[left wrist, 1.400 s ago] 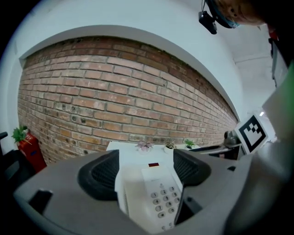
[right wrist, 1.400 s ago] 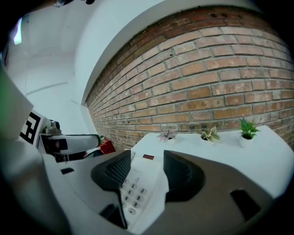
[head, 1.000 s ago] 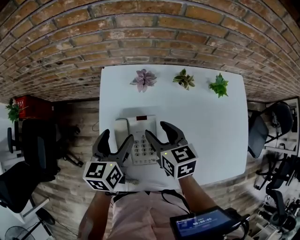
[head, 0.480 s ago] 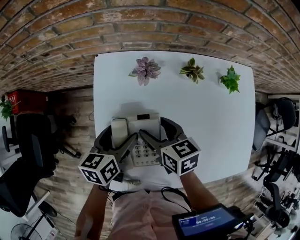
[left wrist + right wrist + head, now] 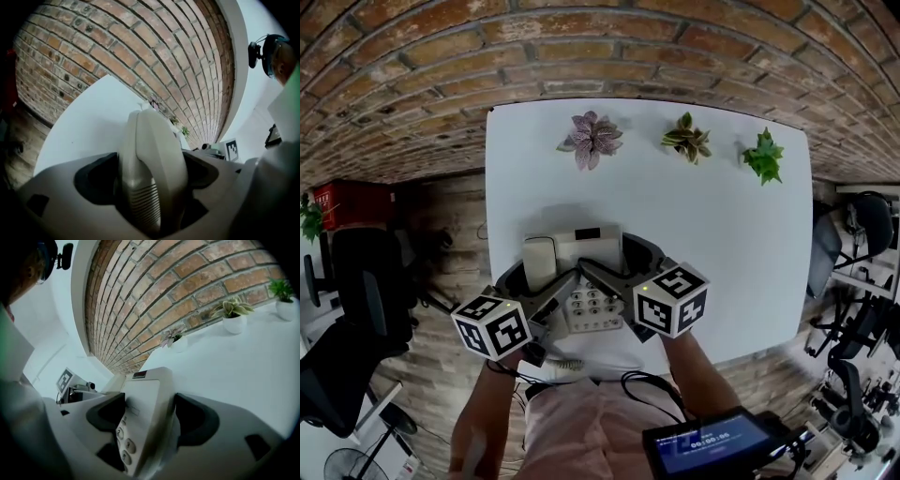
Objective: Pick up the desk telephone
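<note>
Straddling the desk telephone (image 5: 592, 246) from the person's side, both grippers have their jaws spread wide with parts of the phone between them. The phone rests flat on the white table (image 5: 722, 253), close to its near edge and nearer the left edge than the right, with its small display toward the far edge.

The left gripper (image 5: 539, 272) reaches over the phone's left side, where the handset (image 5: 152, 164) lies in its cradle. Its jaws have just been opening. In the left gripper view the handset fills most of the space between the two dark pads (image 5: 96, 178), which stand on either side of it without clamping it.

The right gripper (image 5: 614, 258) reaches over the phone's right side. Its jaws have also just been opening. In the right gripper view the body's right edge and the keypad (image 5: 125, 441) lie between the jaws, and nothing is gripped.

A coiled cord (image 5: 562, 364) shows at the table's near edge, between the two wrists.

Three small potted plants stand in a row along the far edge, in front of the brick wall (image 5: 581, 47): a purple-leaved one (image 5: 592, 139), a variegated one (image 5: 686, 139) and a green one (image 5: 763, 156) nearest the far right corner.
</note>
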`<state>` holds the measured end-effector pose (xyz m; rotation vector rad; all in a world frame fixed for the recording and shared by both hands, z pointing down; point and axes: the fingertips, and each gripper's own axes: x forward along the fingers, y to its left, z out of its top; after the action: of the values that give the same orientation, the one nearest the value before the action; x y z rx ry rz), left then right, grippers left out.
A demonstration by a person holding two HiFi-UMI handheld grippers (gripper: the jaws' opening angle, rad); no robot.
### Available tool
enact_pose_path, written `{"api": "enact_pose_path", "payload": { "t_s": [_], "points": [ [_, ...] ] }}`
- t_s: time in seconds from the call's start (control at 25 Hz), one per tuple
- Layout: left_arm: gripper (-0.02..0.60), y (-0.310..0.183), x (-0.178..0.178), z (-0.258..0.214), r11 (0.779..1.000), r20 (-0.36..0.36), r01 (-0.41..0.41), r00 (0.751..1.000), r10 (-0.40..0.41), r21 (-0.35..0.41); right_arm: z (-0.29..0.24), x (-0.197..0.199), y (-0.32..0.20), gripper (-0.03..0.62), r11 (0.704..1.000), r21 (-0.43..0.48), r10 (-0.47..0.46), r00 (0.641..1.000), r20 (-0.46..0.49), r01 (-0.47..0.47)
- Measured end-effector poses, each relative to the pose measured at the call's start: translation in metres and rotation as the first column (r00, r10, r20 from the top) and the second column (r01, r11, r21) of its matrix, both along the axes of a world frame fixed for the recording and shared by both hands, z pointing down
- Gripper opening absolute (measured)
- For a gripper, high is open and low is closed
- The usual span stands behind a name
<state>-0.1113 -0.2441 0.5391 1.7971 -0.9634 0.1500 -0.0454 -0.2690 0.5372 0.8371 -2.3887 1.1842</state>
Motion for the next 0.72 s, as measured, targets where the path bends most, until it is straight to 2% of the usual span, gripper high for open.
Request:
{"api": "enact_pose_path", "payload": {
  "t_s": [0.2, 0.36, 0.52, 0.6, 0.72],
  "points": [
    [0.420, 0.001, -0.001, -0.003, 0.999, 0.064, -0.018, 0.998, 0.016, 0.036, -0.001, -0.001, 0.001, 0.347, 0.999, 0.020, -0.027, 1.000, 0.009, 0.027],
    [0.416, 0.004, -0.003, -0.013, 0.992, 0.102, -0.011, 0.995, -0.002, 0.126, -0.012, -0.001, 0.004, 0.350, 0.995, 0.092, -0.032, 0.999, 0.026, 0.029],
    [0.399, 0.010, -0.004, -0.026, 0.974, 0.114, 0.008, 0.993, -0.034, 0.226, -0.022, -0.004, 0.009, 0.373, 0.987, 0.155, -0.052, 0.998, 0.030, 0.047],
    [0.396, 0.013, -0.004, -0.032, 0.963, 0.126, 0.015, 0.991, -0.050, 0.270, -0.023, -0.003, 0.010, 0.390, 0.988, 0.145, -0.054, 0.998, 0.045, 0.047],
    [0.387, 0.017, -0.006, -0.039, 0.945, 0.157, 0.014, 0.985, -0.069, 0.326, -0.019, -0.004, 0.013, 0.431, 0.997, 0.071, -0.041, 0.995, 0.096, 0.034]
  ]
}}
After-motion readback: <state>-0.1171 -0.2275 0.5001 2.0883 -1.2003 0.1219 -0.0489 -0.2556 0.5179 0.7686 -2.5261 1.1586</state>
